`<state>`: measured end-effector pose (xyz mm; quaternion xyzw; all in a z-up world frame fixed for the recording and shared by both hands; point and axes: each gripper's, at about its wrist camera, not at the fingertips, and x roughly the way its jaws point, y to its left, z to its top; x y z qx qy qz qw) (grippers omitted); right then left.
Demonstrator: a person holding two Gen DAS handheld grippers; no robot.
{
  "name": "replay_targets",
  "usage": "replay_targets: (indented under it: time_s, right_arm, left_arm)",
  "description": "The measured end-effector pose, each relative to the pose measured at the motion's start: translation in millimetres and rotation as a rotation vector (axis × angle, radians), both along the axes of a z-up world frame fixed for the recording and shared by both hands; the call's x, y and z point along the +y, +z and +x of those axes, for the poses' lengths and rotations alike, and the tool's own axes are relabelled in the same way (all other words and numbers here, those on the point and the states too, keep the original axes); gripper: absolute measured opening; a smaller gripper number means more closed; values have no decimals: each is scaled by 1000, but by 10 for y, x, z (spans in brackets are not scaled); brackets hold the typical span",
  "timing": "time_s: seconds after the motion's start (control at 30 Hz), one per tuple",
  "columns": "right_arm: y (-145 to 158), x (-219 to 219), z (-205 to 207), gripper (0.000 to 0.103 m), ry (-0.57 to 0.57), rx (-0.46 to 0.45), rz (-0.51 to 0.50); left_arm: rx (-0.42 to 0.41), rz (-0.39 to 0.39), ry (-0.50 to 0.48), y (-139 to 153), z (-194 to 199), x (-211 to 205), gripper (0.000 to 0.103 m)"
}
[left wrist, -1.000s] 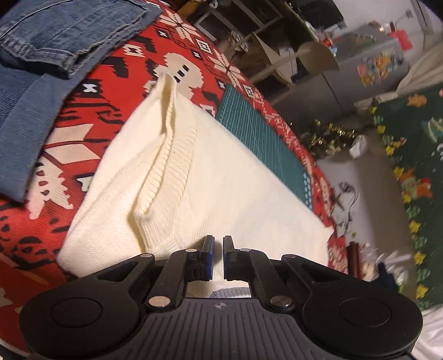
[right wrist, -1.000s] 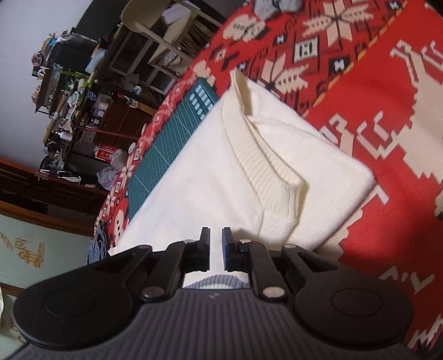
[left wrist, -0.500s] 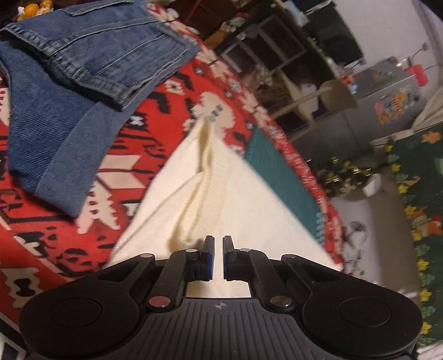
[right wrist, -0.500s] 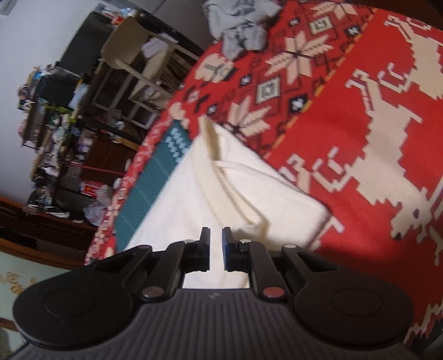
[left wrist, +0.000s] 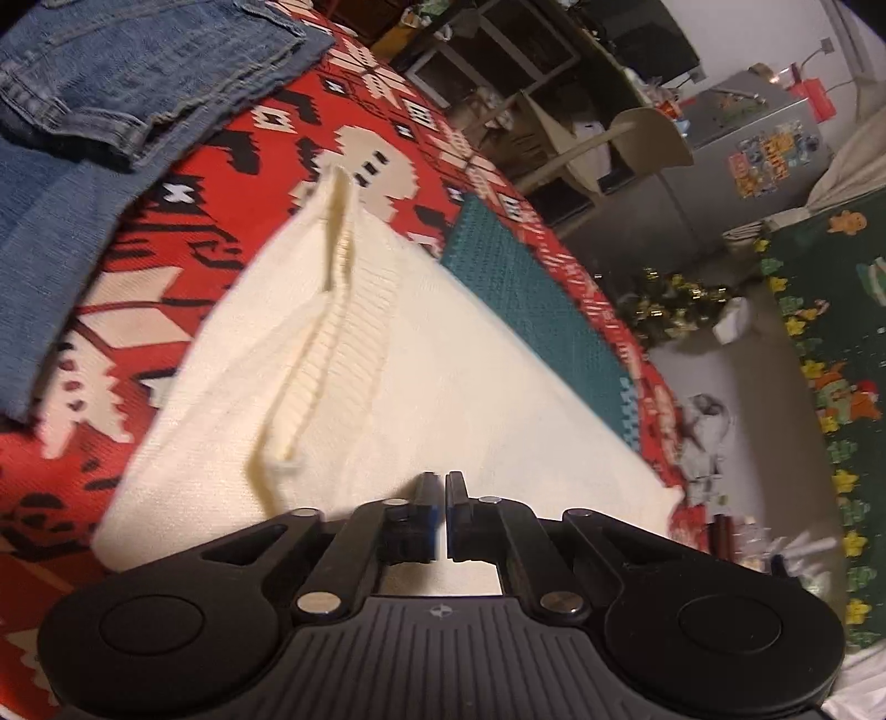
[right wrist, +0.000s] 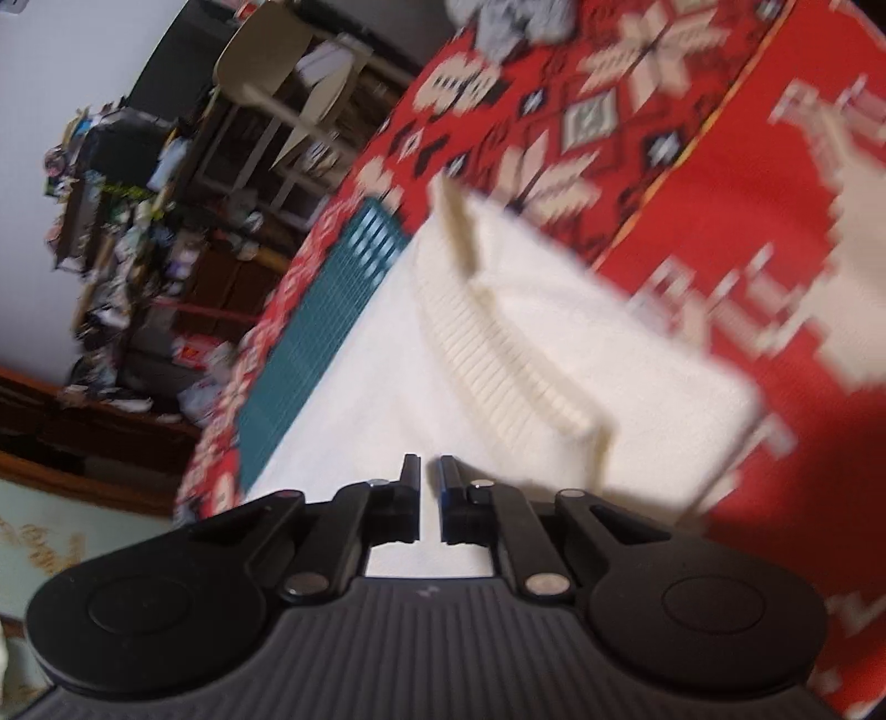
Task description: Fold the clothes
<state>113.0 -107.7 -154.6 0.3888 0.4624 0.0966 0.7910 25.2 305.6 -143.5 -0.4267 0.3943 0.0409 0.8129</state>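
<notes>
Right gripper jaws just closed further, now nearly together, nothing visibly pinched. Left gripper likewise clenched, apparently empty. Cream sweater lies folded on the red blanket at 12 o'clock of both; jeans at 10. Fold looks done.

One cream sweater, one pair of blue jeans and one green mat lie on one red patterned blanket; possibly one grey garment, blurred.
</notes>
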Motion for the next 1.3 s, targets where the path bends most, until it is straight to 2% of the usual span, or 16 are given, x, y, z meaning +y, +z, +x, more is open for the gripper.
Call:
replay_targets:
  time_s: [0.07,0.13,0.2,0.4,0.53,0.6,0.67,0.7,0.77,0.83,0.93,0.97,1.03,1.17,1.3]
  right_arm:
    - [49,-59,-5,4,-37,-16,-59]
    - [73,-95,-6,4,-62,-27,-65]
    - [96,-129,-6,9,-86,-39,-69]
    - [179,53,26,12,18,-114,-16]
    - [122,261,72,12,89,-115,10]
    - [65,335,79,12,98,-101,-6]
    - [10,296,90,10,73,-88,-18]
    - [-17,274,95,5,60,-82,-24]
    - [-48,145,101,4,-7,-71,-19]
    - [-28,54,92,1,-68,-73,-59]
    - [10,-32,77,2,-128,-84,-82]
    - [30,-40,71,7,-139,-90,-87]
    - [72,-37,69,10,-137,-115,-92]
    - [125,53,113,10,-91,-148,-22]
    - [51,223,184,10,-28,-144,43]
  left_arm:
    - [2,-7,19,3,-27,30,2]
    - [-3,0,44,25,-67,64,2]
    - [-34,25,69,86,-104,85,4]
    - [-121,-10,63,150,-86,78,4]
    - [-110,-52,39,66,39,17,4]
    - [-86,-39,40,13,84,-9,4]
    - [-68,-18,48,-21,98,-20,4]
    - [-65,-17,56,-24,91,-11,4]
    - [-62,-3,83,-7,58,19,4]
    - [-52,26,123,10,12,64,4]
    - [-65,-20,182,2,-74,176,4]
    - [-74,-37,198,6,-101,208,4]
    - [-103,-58,209,47,-134,237,4]
    - [-164,-134,169,67,-85,190,4]
    - [-162,-184,139,-33,57,97,4]
